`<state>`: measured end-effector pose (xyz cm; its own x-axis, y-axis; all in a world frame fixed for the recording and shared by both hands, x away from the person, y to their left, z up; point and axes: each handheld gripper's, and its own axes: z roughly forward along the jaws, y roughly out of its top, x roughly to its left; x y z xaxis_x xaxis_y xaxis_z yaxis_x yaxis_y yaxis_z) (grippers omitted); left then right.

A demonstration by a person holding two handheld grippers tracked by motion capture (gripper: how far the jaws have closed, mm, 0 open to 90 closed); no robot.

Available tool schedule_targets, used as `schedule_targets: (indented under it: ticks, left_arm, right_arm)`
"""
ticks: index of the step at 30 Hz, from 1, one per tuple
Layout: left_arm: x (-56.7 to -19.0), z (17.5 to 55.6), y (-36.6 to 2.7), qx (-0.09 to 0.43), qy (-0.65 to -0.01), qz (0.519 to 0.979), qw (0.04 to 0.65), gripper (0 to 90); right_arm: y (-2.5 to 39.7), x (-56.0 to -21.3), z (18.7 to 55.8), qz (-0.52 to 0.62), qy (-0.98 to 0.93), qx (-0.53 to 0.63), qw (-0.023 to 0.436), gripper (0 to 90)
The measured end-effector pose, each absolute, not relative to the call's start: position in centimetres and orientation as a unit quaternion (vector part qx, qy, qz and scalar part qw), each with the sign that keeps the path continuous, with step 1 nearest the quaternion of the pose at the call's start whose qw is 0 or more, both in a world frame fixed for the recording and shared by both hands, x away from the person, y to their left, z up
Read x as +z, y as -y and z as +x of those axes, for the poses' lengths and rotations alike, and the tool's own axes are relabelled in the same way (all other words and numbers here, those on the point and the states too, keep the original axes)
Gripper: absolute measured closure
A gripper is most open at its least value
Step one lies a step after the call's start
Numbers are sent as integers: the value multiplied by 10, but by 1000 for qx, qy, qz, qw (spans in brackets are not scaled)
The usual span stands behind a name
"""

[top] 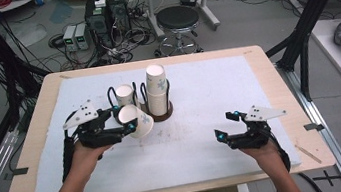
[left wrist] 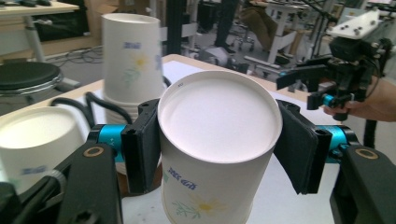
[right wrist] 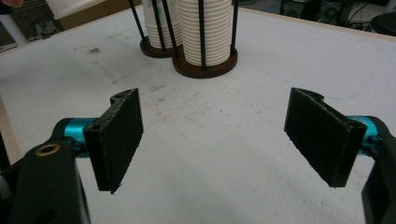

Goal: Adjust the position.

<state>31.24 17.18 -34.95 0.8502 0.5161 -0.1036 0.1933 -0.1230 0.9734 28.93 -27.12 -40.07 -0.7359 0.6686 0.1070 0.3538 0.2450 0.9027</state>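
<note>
Grippers: two. Left gripper (top: 125, 126), held in the person's left hand (top: 83, 156); right gripper (top: 227, 125), held in the right hand (top: 262, 150).

Paper cups: one loose cup (top: 135, 120), white with a flower print, plus two lots standing in holders.

Cup holders: two, each a round dark base with upright black wire rods, side by side near the middle of the surface (top: 209, 100), which is covered by a white mat.
- Right-hand holder (top: 160, 113): contains a tall stack of nested cups (top: 157, 90), bottoms up; the ribbed rims show in the right gripper view (right wrist: 204, 30). Exact number of cups cannot be told.
- Left-hand holder (top: 113, 95): contains a shorter lot of cups (top: 125, 94), bottoms up; number cannot be told.

Loose cup, position: between the left gripper's two black fingers (left wrist: 144, 144), one pad pressed on each side of its wall just below the closed bottom end, which faces the gripper's camera (left wrist: 219, 116). The cup lies tilted, just in front of the two holders.

Right gripper, state: fingers (right wrist: 119, 137) spread wide apart with nothing between them, over bare mat, well apart from the holders and the loose cup.
</note>
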Motion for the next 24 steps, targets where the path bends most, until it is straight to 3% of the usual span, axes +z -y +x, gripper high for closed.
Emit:
schedule_targets:
  ticks: [24]
  left_arm:
    - [-362,303,-126,87,-185,772,602,372]
  right_arm:
    - [214,-391,289,213,-813,535,90,201]
